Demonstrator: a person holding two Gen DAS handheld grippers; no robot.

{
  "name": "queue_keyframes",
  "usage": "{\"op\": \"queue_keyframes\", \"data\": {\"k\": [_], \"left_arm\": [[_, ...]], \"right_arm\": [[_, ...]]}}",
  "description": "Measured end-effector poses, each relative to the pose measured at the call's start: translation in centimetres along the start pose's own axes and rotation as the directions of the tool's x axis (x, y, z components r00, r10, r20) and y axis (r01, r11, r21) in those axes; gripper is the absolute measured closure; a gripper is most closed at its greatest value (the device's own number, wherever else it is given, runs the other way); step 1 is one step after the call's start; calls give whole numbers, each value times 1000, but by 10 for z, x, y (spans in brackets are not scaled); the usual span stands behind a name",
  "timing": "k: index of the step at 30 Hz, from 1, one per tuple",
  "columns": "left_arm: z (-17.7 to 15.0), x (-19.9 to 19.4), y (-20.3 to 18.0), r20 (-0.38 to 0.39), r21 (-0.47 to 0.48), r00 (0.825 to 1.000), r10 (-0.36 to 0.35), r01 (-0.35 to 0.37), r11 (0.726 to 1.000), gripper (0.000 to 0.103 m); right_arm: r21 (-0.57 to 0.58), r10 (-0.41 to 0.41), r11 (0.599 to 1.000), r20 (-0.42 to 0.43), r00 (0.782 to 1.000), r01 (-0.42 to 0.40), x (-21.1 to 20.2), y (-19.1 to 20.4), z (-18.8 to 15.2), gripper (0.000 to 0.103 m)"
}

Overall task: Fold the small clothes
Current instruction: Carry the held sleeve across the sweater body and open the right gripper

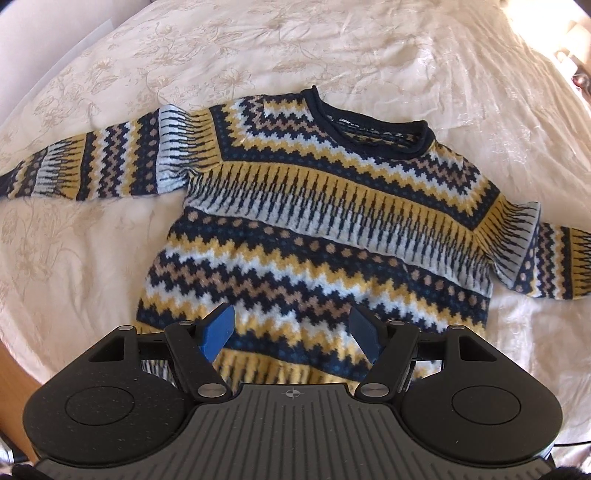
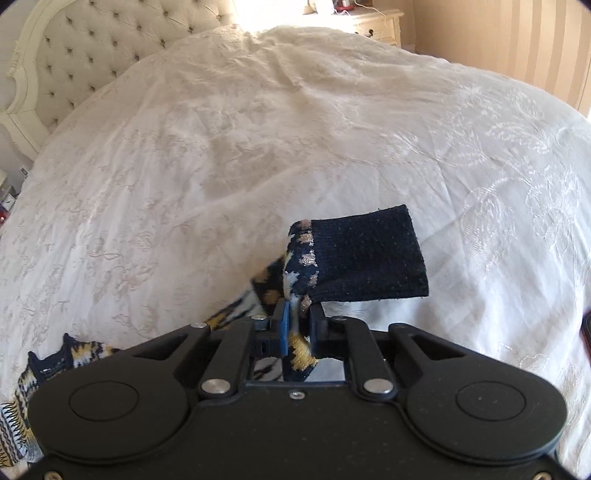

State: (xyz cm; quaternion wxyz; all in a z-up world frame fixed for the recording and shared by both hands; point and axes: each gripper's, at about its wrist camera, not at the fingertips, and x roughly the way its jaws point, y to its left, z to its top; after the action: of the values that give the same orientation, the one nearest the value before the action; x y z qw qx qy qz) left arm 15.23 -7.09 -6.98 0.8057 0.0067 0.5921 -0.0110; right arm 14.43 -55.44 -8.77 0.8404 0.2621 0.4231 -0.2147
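Observation:
A small knit sweater (image 1: pixel 314 221) in navy, yellow, white and tan zigzags lies flat on the bed, neck away from me, both sleeves spread out. My left gripper (image 1: pixel 291 332) is open and empty, hovering over the sweater's bottom hem. In the right wrist view my right gripper (image 2: pixel 297 317) is shut on the sweater's sleeve (image 2: pixel 303 291) just behind its navy cuff (image 2: pixel 365 254). The cuff sticks up past the fingertips above the bedspread. The rest of the sleeve trails down to the left (image 2: pixel 48 365).
A cream embroidered bedspread (image 1: pixel 332 48) covers the bed. A tufted headboard (image 2: pixel 92 44) stands at the far left in the right wrist view, and a bedside cabinet (image 2: pixel 373 22) at the far end. A wooden floor edge (image 1: pixel 11 373) shows at the lower left.

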Motion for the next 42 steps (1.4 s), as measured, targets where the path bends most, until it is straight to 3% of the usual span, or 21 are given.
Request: {"op": "queue_keyframes", "data": {"k": [6, 11, 19, 23, 26, 29, 32, 35, 39, 42], "left_arm": [[23, 9, 50, 15, 47, 1000, -27, 26, 999, 36], [42, 19, 96, 24, 67, 999, -33, 31, 997, 36], [63, 32, 154, 32, 91, 999, -21, 17, 996, 36], [70, 38, 172, 35, 94, 999, -8, 5, 996, 36], [74, 41, 180, 41, 94, 999, -1, -3, 996, 36], [77, 43, 181, 45, 93, 999, -1, -3, 996, 36], [79, 46, 177, 49, 95, 999, -3, -2, 995, 36], [82, 48, 169, 53, 91, 999, -4, -1, 996, 36], [87, 53, 151, 54, 97, 998, -23, 17, 995, 36], [91, 58, 130, 62, 131, 998, -33, 24, 991, 36]], "right_arm": [[-120, 108, 988, 49, 993, -101, -43, 110, -9, 85], [-220, 233, 950, 34, 972, -220, -49, 212, -38, 85], [-325, 368, 867, -93, 925, -378, -13, 342, -118, 85], [-412, 350, 823, -173, 921, -390, 5, 381, -167, 84], [-431, 332, 806, -238, 913, -405, 19, 398, -196, 84], [-481, 303, 780, -268, 914, -400, 29, 410, -218, 75], [-492, 316, 755, -304, 899, -432, 35, 416, -231, 75], [-489, 332, 749, -306, 892, -446, 32, 407, -232, 59], [-477, 311, 773, -288, 906, -417, 31, 377, -219, 58], [-465, 251, 812, -268, 930, -353, 37, 350, -210, 58]]}}
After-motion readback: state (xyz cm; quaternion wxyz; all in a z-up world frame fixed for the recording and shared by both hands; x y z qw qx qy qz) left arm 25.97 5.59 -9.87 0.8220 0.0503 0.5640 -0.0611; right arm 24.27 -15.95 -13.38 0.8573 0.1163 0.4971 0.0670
